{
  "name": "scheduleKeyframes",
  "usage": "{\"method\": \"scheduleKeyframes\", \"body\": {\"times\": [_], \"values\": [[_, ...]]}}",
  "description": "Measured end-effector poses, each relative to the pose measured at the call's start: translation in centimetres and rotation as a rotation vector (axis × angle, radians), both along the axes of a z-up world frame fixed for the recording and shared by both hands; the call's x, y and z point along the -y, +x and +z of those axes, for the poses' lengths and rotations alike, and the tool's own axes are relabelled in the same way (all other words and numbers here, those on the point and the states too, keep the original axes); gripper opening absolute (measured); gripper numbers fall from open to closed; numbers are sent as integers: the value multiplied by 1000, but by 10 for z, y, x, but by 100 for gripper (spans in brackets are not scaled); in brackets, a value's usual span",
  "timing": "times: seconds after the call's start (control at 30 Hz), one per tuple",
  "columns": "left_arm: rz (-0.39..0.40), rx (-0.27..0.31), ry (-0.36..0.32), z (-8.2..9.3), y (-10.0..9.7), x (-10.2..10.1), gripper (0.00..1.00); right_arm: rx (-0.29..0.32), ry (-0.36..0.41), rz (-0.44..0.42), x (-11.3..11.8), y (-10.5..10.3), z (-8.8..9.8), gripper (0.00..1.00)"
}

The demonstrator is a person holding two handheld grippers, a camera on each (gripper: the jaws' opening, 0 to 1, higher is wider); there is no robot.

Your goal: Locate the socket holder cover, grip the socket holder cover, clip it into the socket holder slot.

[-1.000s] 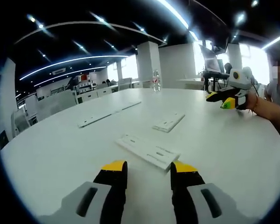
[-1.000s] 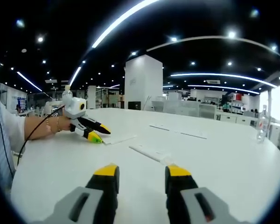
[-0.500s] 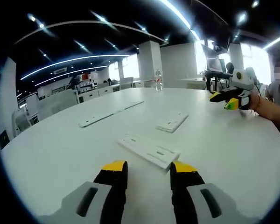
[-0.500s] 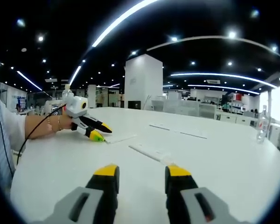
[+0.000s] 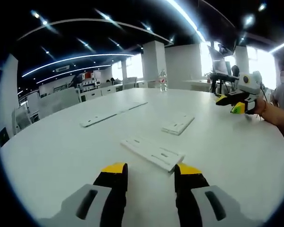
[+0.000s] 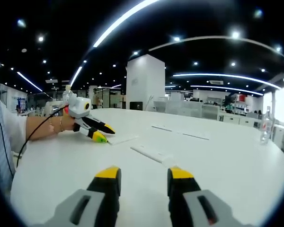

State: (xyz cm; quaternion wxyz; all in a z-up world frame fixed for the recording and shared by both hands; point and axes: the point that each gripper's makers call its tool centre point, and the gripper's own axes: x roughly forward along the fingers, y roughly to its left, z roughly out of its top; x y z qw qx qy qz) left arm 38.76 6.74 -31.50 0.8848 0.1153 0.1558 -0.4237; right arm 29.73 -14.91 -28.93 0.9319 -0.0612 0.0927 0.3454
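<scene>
Each tool had grey moulded bodies with slotted recesses, black jaws and yellow tips: the left tool (image 5: 150, 171) and the right tool (image 6: 140, 174). The left tool's housing was white, one tip green. The person wore a white sleeve (image 6: 9, 126), a wrist bracelet (image 6: 60, 124) and a trailing black cable (image 6: 31, 139).

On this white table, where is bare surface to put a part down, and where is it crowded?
The table is bare left of the left gripper, up to the long strip. It is also bare between the right gripper and the nearest flat plate. The middle is busier: that plate, the smaller plate and the strip lie there apart.
</scene>
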Motion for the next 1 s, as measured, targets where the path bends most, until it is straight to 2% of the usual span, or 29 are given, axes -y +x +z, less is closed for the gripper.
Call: {"method": "scheduleKeyframes", "body": {"times": [0.1, 0.17, 0.2, 0.4, 0.43, 0.5, 0.57, 0.6, 0.67, 0.83, 1.0], "values": [[-25, 3, -20, 3, -4, 2, 41, -1, 0, 1, 0, 0, 0, 40], [-46, 4, -78, 19, -11, 7, 50, 1, 2, 3, 0, 0, 1, 40], [-56, 4, -108, 27, -15, 10, 51, 2, 4, 4, -1, 0, 2, 40], [-92, 111, -146, 83, -38, 16, 49, 6, 8, 6, -1, 0, 4, 40], [-100, 136, -169, 95, -46, 17, 49, 6, 10, 8, -1, -1, 5, 40], [-108, 155, -204, 109, -59, 14, 49, 8, 9, 11, -2, -2, 5, 40], [-125, 152, -291, 120, -76, 11, 50, 9, 9, 8, -2, -2, 5, 40], [-137, 151, -328, 124, -84, 8, 51, 8, 11, 6, -1, -2, 5, 40], [-120, 144, -356, 123, -94, -3, 53, 9, 10, 5, -1, -2, 5, 40], [-50, 205, -394, 119, -111, -31, 54, 79, 30, 52, -11, -13, 22, 40], [-5, 263, -435, 116, -134, -49, 55, 134, 141, 50, -17, -29, 54, 40]]}}
